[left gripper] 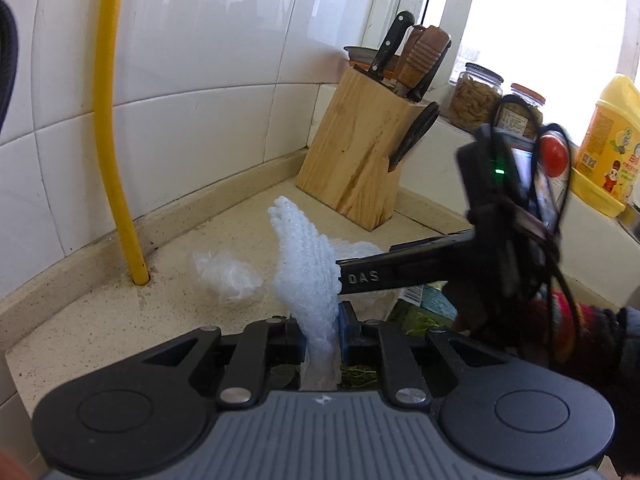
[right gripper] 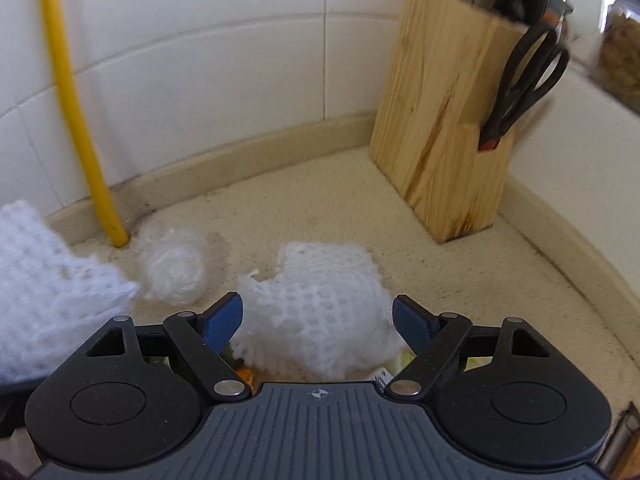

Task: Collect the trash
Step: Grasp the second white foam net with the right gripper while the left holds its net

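**Foam netting gathered in a tiled kitchen corner**

The left tongs (left gripper: 322,334) were closed tight on a strip of white foam netting (left gripper: 306,264), which stood up from between the blue pads above the speckled bench (left gripper: 100,320). The right tongs (right gripper: 318,316) were spread wide and held nothing; a second piece of white foam netting (right gripper: 320,300) lay on the bench between the two blue fingertips (right gripper: 222,316), over some green and orange scraps that were mostly hidden. In the left wrist view the right tool came in from the side, its black finger touching the held strip. A crumpled clear plastic wrap (left gripper: 228,276) sat on the bench near the foot of a yellow pipe (left gripper: 114,152).

In the corner stood a wooden knife block (left gripper: 356,152), holding several knives in its top slots and black scissors (left gripper: 414,134) in a side slot. On the window ledge behind it were a glass jar (left gripper: 474,96) filled with pale brown pieces, a second jar partly hidden, and a yellow plastic bottle (left gripper: 606,144).
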